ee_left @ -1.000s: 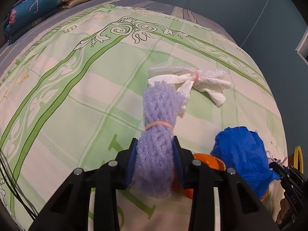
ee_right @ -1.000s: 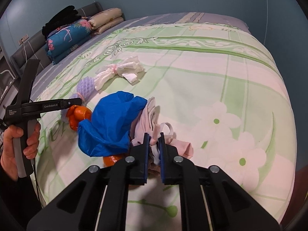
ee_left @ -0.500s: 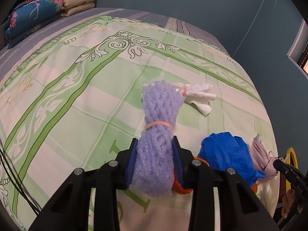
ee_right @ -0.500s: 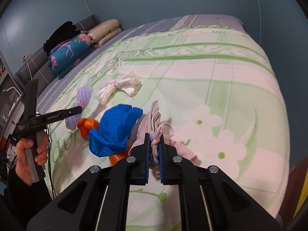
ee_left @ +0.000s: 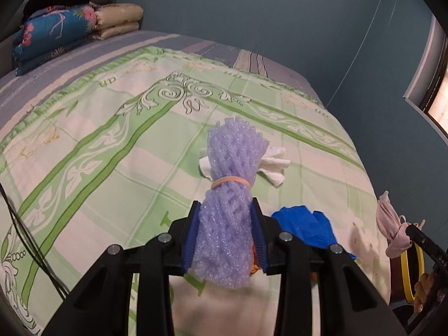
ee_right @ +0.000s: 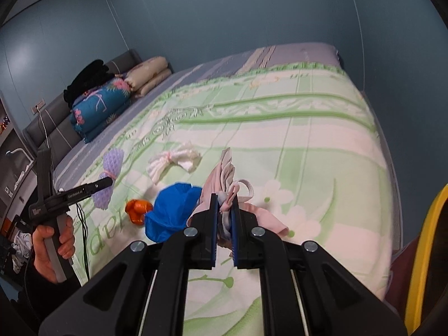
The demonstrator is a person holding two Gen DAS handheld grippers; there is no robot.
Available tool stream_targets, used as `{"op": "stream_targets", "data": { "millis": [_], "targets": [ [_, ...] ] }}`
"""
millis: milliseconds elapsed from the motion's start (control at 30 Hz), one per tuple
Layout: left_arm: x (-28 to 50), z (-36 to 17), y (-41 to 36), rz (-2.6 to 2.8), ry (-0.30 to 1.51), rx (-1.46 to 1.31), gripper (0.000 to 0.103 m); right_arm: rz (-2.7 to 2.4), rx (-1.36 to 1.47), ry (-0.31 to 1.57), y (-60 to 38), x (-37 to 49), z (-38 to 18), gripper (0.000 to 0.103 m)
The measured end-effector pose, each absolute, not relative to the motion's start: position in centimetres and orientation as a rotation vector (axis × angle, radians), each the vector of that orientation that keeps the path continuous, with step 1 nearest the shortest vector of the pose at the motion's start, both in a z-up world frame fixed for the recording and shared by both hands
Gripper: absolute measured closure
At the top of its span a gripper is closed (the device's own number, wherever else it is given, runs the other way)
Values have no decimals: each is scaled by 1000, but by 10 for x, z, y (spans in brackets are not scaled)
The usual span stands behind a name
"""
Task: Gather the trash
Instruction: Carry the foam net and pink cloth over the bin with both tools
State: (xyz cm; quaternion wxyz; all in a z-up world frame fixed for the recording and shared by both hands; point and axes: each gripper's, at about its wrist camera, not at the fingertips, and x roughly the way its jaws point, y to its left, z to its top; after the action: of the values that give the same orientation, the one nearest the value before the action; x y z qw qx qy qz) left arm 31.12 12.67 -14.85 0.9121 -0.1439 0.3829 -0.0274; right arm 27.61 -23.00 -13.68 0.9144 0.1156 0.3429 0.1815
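Observation:
My left gripper (ee_left: 225, 231) is shut on a purple foam net bundle (ee_left: 229, 196) tied with a pink rubber band, held above the bed; it also shows in the right wrist view (ee_right: 107, 179). My right gripper (ee_right: 224, 224) is shut on a pink face mask (ee_right: 224, 179), lifted off the bed; it shows at the right edge of the left wrist view (ee_left: 392, 224). On the green patterned bedspread (ee_right: 308, 145) lie a white tissue bundle (ee_right: 173, 161), a blue plastic bag (ee_right: 170, 210) and an orange wrapper (ee_right: 137, 210).
Folded blue floral and beige quilts (ee_right: 112, 98) with black clothing on top sit at the head of the bed. A yellow-rimmed container (ee_right: 425, 252) is at the bed's near right edge. Teal walls surround the bed.
Both grippers have risen and pulled back from the bed with their loads. The pink mask has come up off the bedspread, away from the blue bag.

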Motion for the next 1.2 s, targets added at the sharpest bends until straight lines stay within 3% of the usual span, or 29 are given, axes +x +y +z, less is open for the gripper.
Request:
{"op": "stream_targets", "data": {
  "millis": [467, 833, 1200],
  "targets": [
    [282, -77, 70, -132, 672, -225, 70, 321, 250, 541, -279, 236, -64, 96],
    [268, -30, -3, -254, 604, -163, 70, 222, 257, 470, -335, 203, -42, 96],
    [265, -17, -90, -399, 599, -108, 70, 95, 261, 415, -392, 170, -27, 96]
  ]
}}
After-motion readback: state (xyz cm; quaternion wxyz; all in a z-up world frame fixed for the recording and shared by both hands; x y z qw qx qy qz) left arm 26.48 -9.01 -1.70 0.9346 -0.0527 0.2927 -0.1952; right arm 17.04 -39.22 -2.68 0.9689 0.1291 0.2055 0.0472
